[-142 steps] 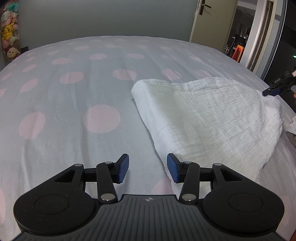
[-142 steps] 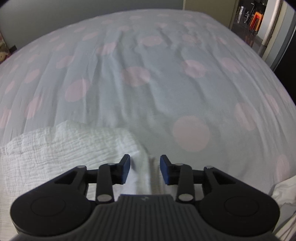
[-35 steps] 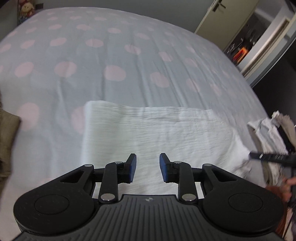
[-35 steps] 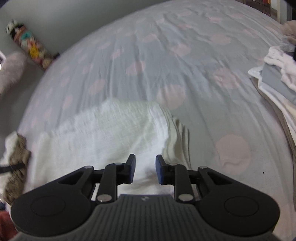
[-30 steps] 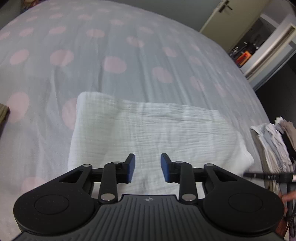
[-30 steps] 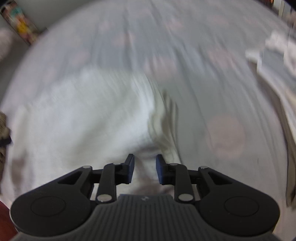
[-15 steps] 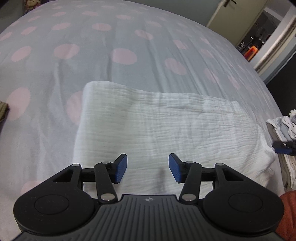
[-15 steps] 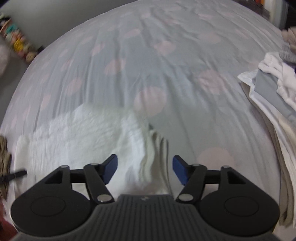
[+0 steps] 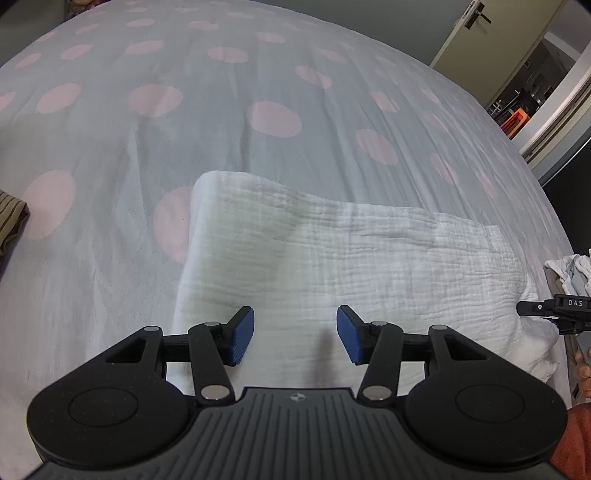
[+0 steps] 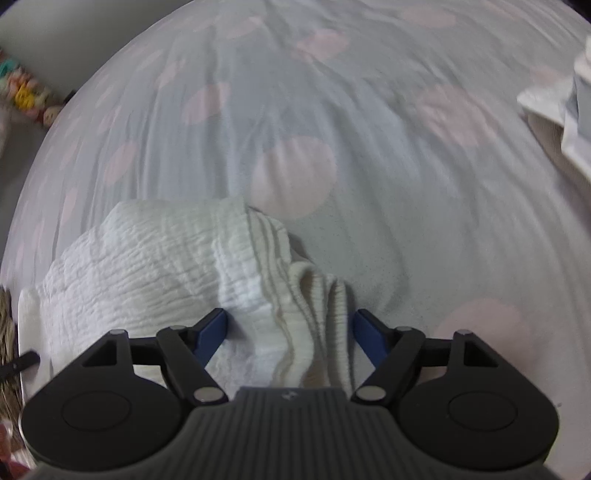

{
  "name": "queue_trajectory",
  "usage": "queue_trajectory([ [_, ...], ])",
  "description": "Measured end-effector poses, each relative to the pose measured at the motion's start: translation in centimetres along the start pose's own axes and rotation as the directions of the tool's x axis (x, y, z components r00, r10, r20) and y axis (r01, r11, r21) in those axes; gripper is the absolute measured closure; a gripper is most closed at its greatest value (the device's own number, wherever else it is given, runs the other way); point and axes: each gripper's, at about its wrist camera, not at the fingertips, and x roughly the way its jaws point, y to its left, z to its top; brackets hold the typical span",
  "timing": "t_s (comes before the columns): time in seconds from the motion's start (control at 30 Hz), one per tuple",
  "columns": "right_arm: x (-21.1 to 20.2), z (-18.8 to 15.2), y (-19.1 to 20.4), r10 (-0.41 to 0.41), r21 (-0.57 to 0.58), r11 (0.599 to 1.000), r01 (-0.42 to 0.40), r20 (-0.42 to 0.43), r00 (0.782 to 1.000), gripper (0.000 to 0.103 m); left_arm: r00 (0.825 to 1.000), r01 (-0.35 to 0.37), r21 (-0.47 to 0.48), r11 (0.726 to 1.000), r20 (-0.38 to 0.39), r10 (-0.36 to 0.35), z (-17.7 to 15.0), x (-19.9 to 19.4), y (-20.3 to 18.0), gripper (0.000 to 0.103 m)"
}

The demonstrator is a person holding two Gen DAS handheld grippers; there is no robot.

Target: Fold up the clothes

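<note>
Partly hidden: near edge of white folded cloth [image 9: 332, 258] runs under left tool [image 9: 294, 334] body; right wrist view blurred, far bedding smeared. Left tool half open, pads clear of fabric, cloth spread just ahead and below. Right tool [image 10: 288, 332] jaws opening wide — layered cloth end [image 10: 314, 295] bunched between them, pads not pressing it. Bed [image 9: 147, 147] grey with pink dots; clothes stack [image 9: 569, 269] cut off beyond right tool; door [image 9: 476, 33] far right.

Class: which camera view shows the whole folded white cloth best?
The left wrist view: the folded white cloth lies there nearly whole, edges visible on the spotted bedsheet. The right wrist view shows only one bunched, layered end, slightly blurred.
</note>
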Motion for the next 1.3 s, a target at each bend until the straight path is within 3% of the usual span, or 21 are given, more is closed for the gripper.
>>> queue_trajectory([
  [0.13, 0.3, -0.4, 0.8, -0.03, -0.057, 0.998, 0.031, 0.006, 1.0, 0.027, 1.0, -0.004, 0.004, 1.0, -0.006, 0.004, 0.1, 0.3, 0.0, 0.055],
  [0.3, 0.2, -1.0, 1.9, -0.069, -0.11, 0.991, 0.071, 0.022, 0.997, 0.05, 1.0, -0.003, 0.008, 1.0, -0.006, 0.003, 0.1, 0.3, 0.0, 0.055],
  [0.4, -0.2, -1.0, 1.7, -0.049, -0.081, 0.995, 0.051, 0.03, 0.998, 0.067, 1.0, 0.002, 0.004, 1.0, -0.001, -0.002, 0.1, 0.2, 0.2, 0.055],
  [0.5, -0.8, -0.8, 1.4, -0.017, -0.036, 0.999, 0.018, 0.029, 0.999, 0.076, 1.0, 0.002, -0.003, 1.0, 0.004, -0.002, 0.1, 0.0, 0.4, 0.055],
  [0.8, -3.8, -0.1, 2.7, 0.013, -0.048, 0.999, -0.012, 0.032, 0.999, 0.079, 0.999, 0.009, -0.015, 1.0, 0.045, -0.008, 0.2, -1.2, 0.3, 0.055],
  [1.07, -7.4, 0.6, 6.9, 0.035, -0.161, 0.986, -0.032, 0.016, 0.999, 0.079, 0.995, 0.034, -0.029, 0.999, 0.094, -0.031, 0.2, -3.2, 0.3, 0.055],
  [1.3, -9.6, -0.3, 11.5, 0.116, -0.219, 0.969, -0.114, -0.005, 0.993, 0.08, 0.985, 0.07, -0.056, 0.996, 0.163, -0.06, 0.4, -6.3, 0.6, 0.055],
])
